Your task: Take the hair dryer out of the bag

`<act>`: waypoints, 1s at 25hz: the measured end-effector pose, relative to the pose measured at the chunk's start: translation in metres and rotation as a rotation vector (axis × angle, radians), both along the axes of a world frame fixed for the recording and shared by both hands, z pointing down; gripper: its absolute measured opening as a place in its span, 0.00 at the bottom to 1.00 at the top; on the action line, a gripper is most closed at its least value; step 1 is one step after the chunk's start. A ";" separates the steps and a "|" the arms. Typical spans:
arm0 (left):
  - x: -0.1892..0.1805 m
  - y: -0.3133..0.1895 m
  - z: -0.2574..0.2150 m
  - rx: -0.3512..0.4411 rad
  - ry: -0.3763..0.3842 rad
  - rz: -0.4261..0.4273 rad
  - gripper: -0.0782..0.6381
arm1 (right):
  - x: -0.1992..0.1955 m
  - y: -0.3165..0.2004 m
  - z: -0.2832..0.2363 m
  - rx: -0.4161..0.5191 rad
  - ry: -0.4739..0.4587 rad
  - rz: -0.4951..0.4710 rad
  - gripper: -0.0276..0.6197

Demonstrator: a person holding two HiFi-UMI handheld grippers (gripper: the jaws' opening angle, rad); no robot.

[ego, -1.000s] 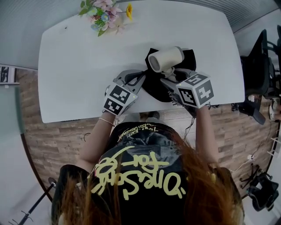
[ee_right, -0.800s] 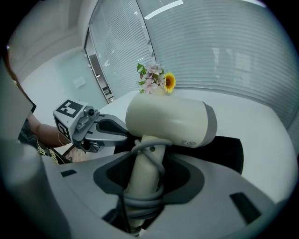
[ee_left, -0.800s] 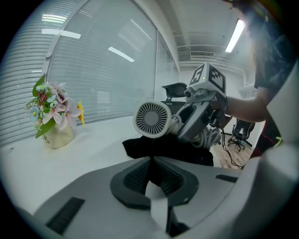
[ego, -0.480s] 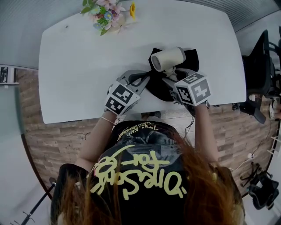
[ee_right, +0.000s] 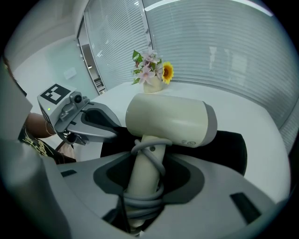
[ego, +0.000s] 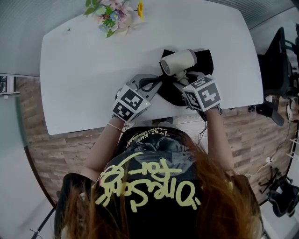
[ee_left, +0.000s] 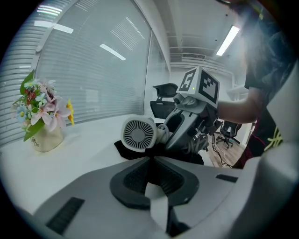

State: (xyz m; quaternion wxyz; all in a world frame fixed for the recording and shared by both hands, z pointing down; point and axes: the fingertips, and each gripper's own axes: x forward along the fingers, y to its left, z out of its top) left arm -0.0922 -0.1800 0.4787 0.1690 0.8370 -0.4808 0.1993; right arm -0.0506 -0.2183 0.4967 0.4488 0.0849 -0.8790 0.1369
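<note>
Right, the cream hair dryer (ego: 178, 61) sits over the black bag (ego: 204, 59), its barrel level and its round grille end turned toward my left side. Whether it clears the fabric I cannot tell. The bag lies flattened on the white table (ego: 84, 79), close to my edge of it, with a pot of flowers (ego: 111, 10) well apart at the far left corner. Slatted blinds (ee_right: 224, 51) cover the windows behind, office chairs (ee_left: 163, 91) stand beyond the table's end, and the floor (ego: 56, 149) is wood-look plank. My right gripper (ee_right: 145, 186) is clamped on the dryer's handle, where the grey cord (ee_right: 148, 149) winds round it, with the barrel above the fingers. My left gripper (ee_left: 150, 158) is pinched almost together on the bag's edge, just beside the grille end.
</note>
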 end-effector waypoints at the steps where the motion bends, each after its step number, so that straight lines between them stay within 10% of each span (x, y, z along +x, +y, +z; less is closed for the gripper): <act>1: 0.000 0.001 0.000 -0.001 0.000 0.007 0.14 | 0.000 0.000 0.001 0.004 0.008 0.001 0.34; 25: 0.002 0.005 0.000 -0.009 -0.005 0.066 0.15 | -0.005 0.006 0.013 0.043 0.158 0.024 0.34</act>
